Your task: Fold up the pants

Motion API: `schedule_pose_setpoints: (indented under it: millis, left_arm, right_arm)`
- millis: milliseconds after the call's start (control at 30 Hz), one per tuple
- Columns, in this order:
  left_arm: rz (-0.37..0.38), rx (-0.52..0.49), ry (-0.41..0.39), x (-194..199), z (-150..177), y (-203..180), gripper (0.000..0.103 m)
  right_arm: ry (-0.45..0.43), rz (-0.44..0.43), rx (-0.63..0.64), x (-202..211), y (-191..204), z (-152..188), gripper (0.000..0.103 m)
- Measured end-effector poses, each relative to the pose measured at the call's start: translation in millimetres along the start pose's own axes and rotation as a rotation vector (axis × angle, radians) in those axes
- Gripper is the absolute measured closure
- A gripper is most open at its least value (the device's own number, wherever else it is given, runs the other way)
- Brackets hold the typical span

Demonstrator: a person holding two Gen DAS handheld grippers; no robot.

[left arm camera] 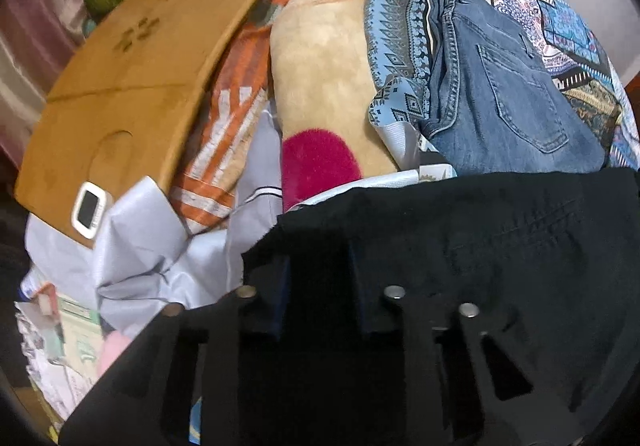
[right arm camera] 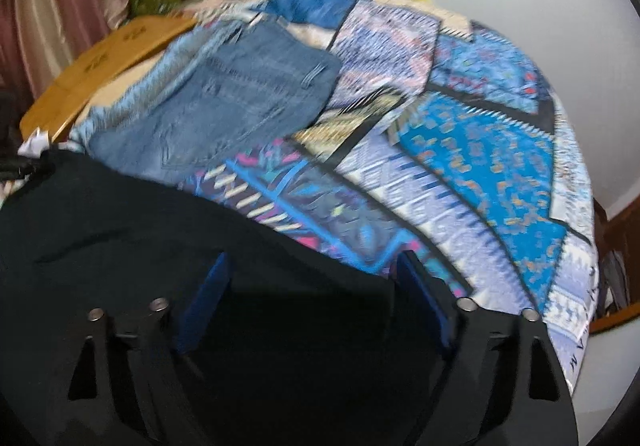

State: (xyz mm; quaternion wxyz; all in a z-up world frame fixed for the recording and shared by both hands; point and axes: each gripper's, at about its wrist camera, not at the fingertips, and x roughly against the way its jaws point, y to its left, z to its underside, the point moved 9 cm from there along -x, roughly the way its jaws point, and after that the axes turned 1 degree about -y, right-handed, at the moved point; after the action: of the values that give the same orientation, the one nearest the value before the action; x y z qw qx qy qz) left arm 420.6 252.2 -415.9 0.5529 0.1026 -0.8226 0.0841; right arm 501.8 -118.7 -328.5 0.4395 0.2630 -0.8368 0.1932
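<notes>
**Both grippers at the near edge of the black pants**

As you look down both wrists, the black fabric pants [left arm camera: 460,230] lie on the blue patterned bedspread [right arm camera: 480,166], in front of folded blue denim jeans [left arm camera: 516,102]. Your left gripper [left arm camera: 320,258] pinches the pants' edge. Your right gripper [right arm camera: 312,266] stands wide, pants cloth between unpressed pads.

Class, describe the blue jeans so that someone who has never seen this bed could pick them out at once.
Start at the patchwork bedspread covering the bed. On its left part, just beyond the black pants, lie the folded blue jeans. They are the only faded denim there, with stitched seams and a back pocket showing.
</notes>
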Motion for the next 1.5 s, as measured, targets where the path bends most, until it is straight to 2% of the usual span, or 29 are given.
schedule_pose_setpoints:
  millis: [33,100,167,200,267,333,400,467,567,667,867,1100,1333,1500]
  left_arm:
    - [-0.004,-0.006,-0.009,2.9,0.7,-0.3,0.084]
    - [0.000,-0.018,-0.015,8.3,2.6,-1.0,0.097]
    - [0.004,-0.043,-0.022,13.9,3.0,-3.8,0.098]
    - [-0.002,-0.057,-0.032,18.8,3.5,-5.2,0.098]
    - [-0.011,-0.068,-0.048,28.4,3.5,-7.1,0.098]
    - [-0.015,-0.069,-0.078,41.2,-0.2,-8.5,0.098]
    - [-0.025,-0.074,-0.123,57.8,-10.7,-11.1,0.098]
    - [-0.034,-0.079,-0.153,71.2,-22.5,-14.3,0.098]
    - [-0.035,-0.105,-0.193,92.2,-41.1,-22.1,0.098]
    - [-0.039,-0.119,-0.270,120.6,-60.1,-26.7,0.098]
    - [-0.009,-0.094,-0.326,149.6,-71.5,-32.7,0.098]
    - [0.006,-0.100,-0.354,175.1,-38.2,-38.6,0.098]
    - [0.011,-0.094,-0.381,211.0,16.2,-25.1,0.098]
    - [0.007,-0.084,-0.374,221.0,53.9,-13.7,0.098]
  right_arm:
    - [-0.002,-0.013,-0.009,0.6,0.0,1.3,0.029]
    - [-0.001,-0.056,-0.049,1.7,0.0,5.2,0.038]
    - [0.007,-0.070,-0.082,0.8,-0.9,8.5,0.043]
    - [0.007,-0.070,-0.084,1.4,-0.2,10.6,0.049]
    - [0.005,-0.069,-0.089,3.6,1.1,13.0,0.063]
    - [0.013,-0.063,-0.087,5.5,2.7,15.4,0.086]
    - [0.019,-0.055,-0.077,8.3,5.7,16.5,0.095]
    - [0.009,-0.035,-0.082,12.9,3.7,15.0,0.097]
    - [-0.052,-0.012,-0.119,31.9,-5.2,3.9,0.097]
    - [-0.112,-0.018,-0.179,57.1,-15.7,-6.0,0.098]
    - [-0.178,0.014,-0.169,103.1,-20.5,-7.5,0.098]
    - [-0.204,0.020,-0.140,139.3,-1.1,14.7,0.098]
    - [-0.229,-0.002,-0.157,177.5,21.8,49.5,0.098]
    - [-0.232,0.000,-0.145,194.9,44.3,76.5,0.098]
